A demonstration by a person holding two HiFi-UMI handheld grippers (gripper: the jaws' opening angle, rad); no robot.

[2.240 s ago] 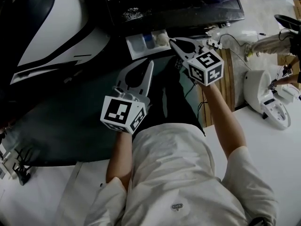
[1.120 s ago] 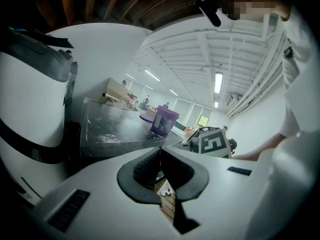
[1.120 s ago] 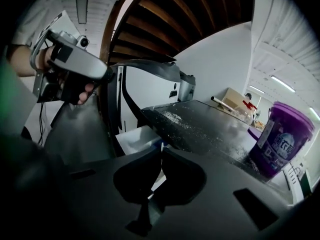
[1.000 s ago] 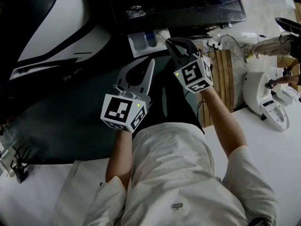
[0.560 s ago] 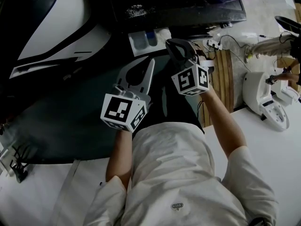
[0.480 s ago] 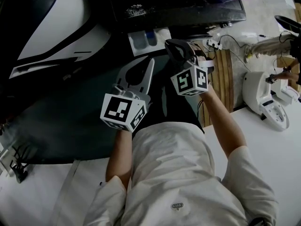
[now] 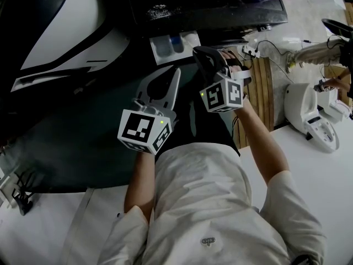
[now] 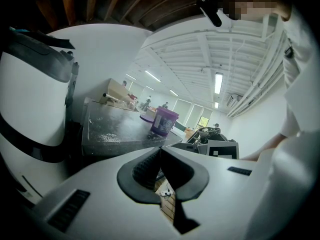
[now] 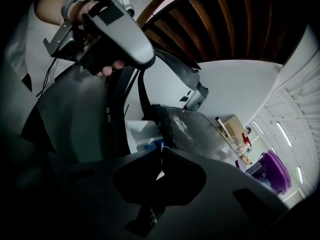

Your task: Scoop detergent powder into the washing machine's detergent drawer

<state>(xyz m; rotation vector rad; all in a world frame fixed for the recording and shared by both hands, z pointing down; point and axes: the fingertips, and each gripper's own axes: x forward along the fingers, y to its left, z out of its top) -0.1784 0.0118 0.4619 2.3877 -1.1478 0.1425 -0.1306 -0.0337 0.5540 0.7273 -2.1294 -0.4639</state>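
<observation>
The white detergent drawer (image 7: 165,49) stands pulled out of the dark washing machine (image 7: 209,10), with a blue compartment (image 7: 176,44) in it. It also shows in the right gripper view as the drawer (image 9: 136,134). Spilled powder (image 7: 159,12) speckles the machine's top. My right gripper (image 7: 199,53) hangs just right of the drawer, jaws shut with nothing between them (image 9: 161,149). My left gripper (image 7: 177,72) is lower, below the drawer, also shut and holding nothing (image 8: 161,148). A purple tub (image 8: 164,120) stands on the machine's top.
A large white and black curved housing (image 7: 60,32) fills the left side. On the right are a wooden slatted strip (image 7: 259,81) with cables, a white appliance (image 7: 311,115) on the floor, and another person's arm (image 7: 320,51).
My right gripper has pulled back a little from the drawer and rolled, so its marker cube now faces differently. The left gripper has stayed put.
</observation>
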